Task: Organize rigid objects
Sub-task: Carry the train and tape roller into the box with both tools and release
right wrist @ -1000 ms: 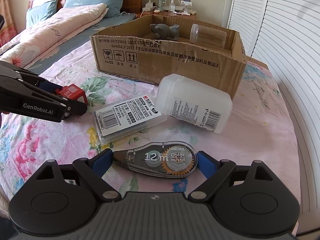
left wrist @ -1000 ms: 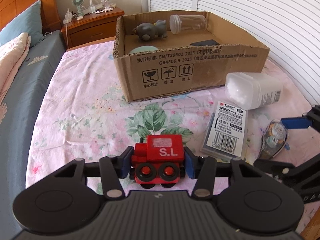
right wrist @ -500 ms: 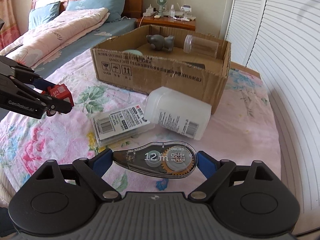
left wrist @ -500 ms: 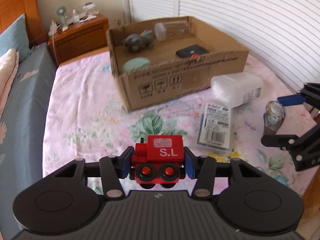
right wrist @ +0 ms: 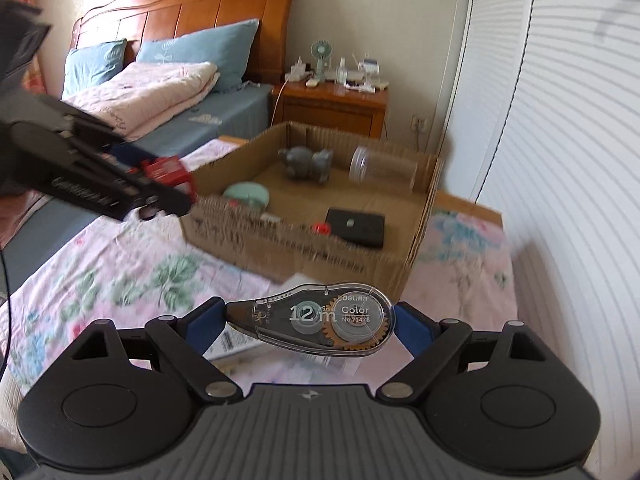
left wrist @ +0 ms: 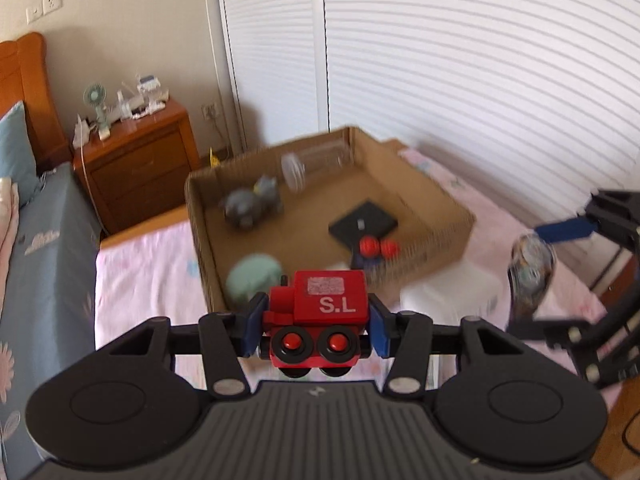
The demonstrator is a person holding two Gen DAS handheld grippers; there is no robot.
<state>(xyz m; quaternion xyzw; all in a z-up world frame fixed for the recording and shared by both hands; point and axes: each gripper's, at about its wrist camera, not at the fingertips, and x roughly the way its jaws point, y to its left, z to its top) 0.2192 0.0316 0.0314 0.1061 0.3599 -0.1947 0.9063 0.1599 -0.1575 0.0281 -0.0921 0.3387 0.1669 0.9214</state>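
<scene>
- The left gripper (left wrist: pixel 316 330) has its blue pads pressed against the two flanks of a red toy locomotive (left wrist: pixel 318 316), which hangs clear of the bed with its wheels toward the camera. In the right wrist view the same toy sits beside the near left corner of the cardboard box (right wrist: pixel 304 240).
- The toy looks like a small painted block: stiff, light and not fragile. Its flat sides give the pads a square seat, so the flank grip seems sound. The paint may be a little slick, so a loose squeeze could let it twist.
- Inside the box lie a mint green round dish (left wrist: pixel 253 278), a grey animal figure (left wrist: pixel 250 204), a clear plastic jar (left wrist: pixel 316 164) on its side, and a flat black item (left wrist: pixel 362 224) with small red knobs beside it.
- The right gripper (right wrist: pixel 310 322) stands wide, yet it is clamped end to end on a clear correction tape dispenser (right wrist: pixel 316 320), nose on the left pad and rounded tail on the right, raised in front of the box's near wall.
- The dispenser should be light and rigid, but its shell is thin, smooth plastic. Held by its tapered ends it could pivot or pop out; the broad flat faces would probably give a steadier hold.
</scene>
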